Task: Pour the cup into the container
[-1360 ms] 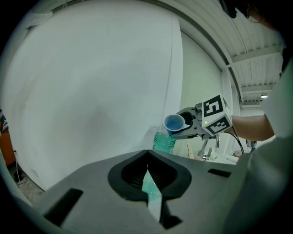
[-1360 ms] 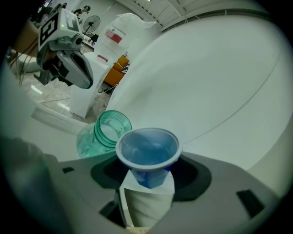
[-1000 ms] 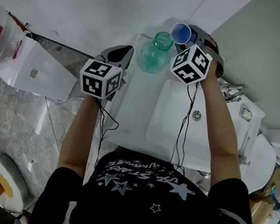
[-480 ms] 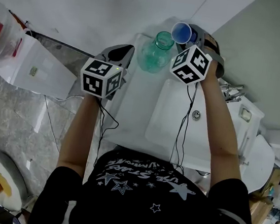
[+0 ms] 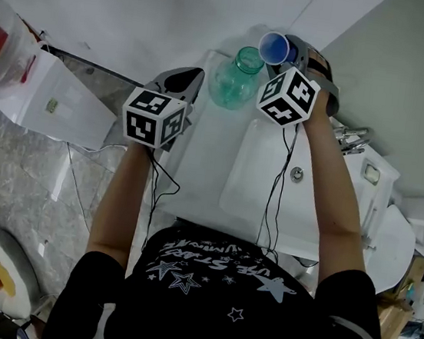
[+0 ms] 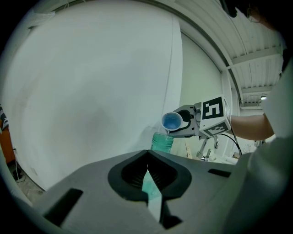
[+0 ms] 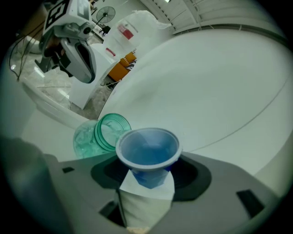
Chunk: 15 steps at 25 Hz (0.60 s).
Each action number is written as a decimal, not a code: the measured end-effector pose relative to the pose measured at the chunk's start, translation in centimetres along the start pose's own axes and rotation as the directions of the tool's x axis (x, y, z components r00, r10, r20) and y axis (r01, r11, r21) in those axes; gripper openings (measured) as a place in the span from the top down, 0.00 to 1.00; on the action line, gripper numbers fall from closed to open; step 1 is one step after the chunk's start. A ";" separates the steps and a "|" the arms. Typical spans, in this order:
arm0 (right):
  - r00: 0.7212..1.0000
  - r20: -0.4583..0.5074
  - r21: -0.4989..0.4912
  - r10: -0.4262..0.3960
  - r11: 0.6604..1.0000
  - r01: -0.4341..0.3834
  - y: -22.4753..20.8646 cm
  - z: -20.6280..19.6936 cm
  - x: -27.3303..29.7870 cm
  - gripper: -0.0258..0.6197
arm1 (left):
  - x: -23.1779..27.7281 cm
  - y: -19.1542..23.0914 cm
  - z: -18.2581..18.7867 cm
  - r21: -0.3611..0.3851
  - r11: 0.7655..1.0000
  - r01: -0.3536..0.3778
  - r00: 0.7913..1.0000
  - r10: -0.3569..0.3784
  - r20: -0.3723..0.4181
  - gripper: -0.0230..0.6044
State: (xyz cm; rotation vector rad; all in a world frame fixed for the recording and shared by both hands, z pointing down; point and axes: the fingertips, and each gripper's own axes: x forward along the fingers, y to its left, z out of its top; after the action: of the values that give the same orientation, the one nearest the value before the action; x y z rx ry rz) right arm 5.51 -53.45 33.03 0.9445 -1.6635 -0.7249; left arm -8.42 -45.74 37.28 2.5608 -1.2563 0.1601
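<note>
A person in a black star-print shirt stands over a white sink, the right gripper holding a blue cup tipped on its side at the 1 o'clock edge of a green glass jar. The left gripper hovers near the jar's 8 o'clock side.

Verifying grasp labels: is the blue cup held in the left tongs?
No, the blue cup sits clamped in the right tongs, tipped at the green jar mouth; the left tongs are shut on nothing.
</note>
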 end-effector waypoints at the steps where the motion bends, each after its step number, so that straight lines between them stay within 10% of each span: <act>1: 1.000 0.006 0.016 0.008 1.000 -0.008 0.0 0.1 -0.1 0.53 | -0.1 -0.1 0.0 0.000 1.000 0.000 1.000 0.000 0.000 0.95; 15: 0.998 0.034 0.212 0.046 0.976 -0.052 -0.3 -1.0 -1.1 0.53 | -1.9 -0.6 -0.6 -0.020 1.000 -0.021 1.000 0.021 0.006 0.95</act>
State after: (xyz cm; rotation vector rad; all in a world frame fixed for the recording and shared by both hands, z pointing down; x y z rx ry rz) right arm 6.70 -52.68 32.54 1.0422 -1.8100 -0.5368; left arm -9.10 -43.75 37.33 2.5337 -1.2813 0.1428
